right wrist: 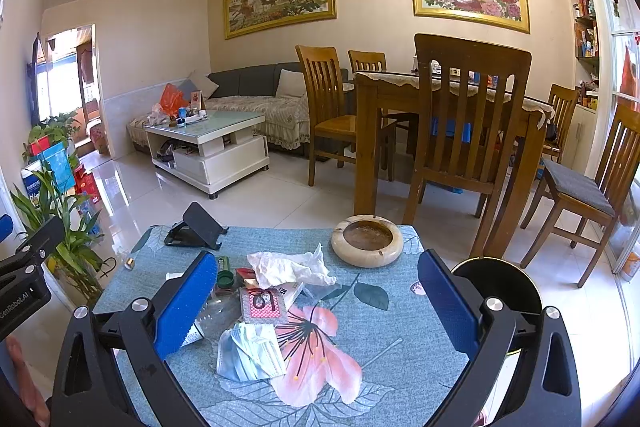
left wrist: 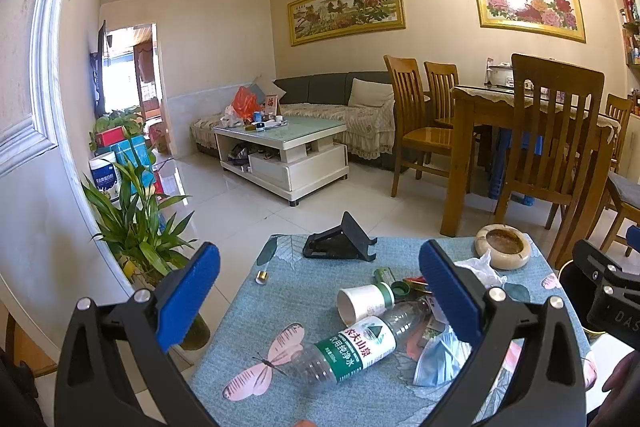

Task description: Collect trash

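Trash lies on a small table with a blue floral cloth [left wrist: 320,267]. A clear plastic bottle [left wrist: 348,347] with a green and white label lies on its side, and a tipped paper cup [left wrist: 364,303] rests beside it. A blue face mask [right wrist: 250,353], a crumpled white tissue [right wrist: 290,267], a red card packet [right wrist: 264,303] and a green cap [right wrist: 225,279] sit close together. My left gripper [left wrist: 320,307] is open above the bottle and cup. My right gripper [right wrist: 316,307] is open over the mask and packet. Neither holds anything.
A stone ashtray [right wrist: 367,241] and a black phone stand [right wrist: 198,227] sit at the table's far edge. A black round bin [right wrist: 498,285] stands right of the table. A potted plant [left wrist: 136,227] is on the left, wooden chairs [right wrist: 468,147] and a dining table beyond.
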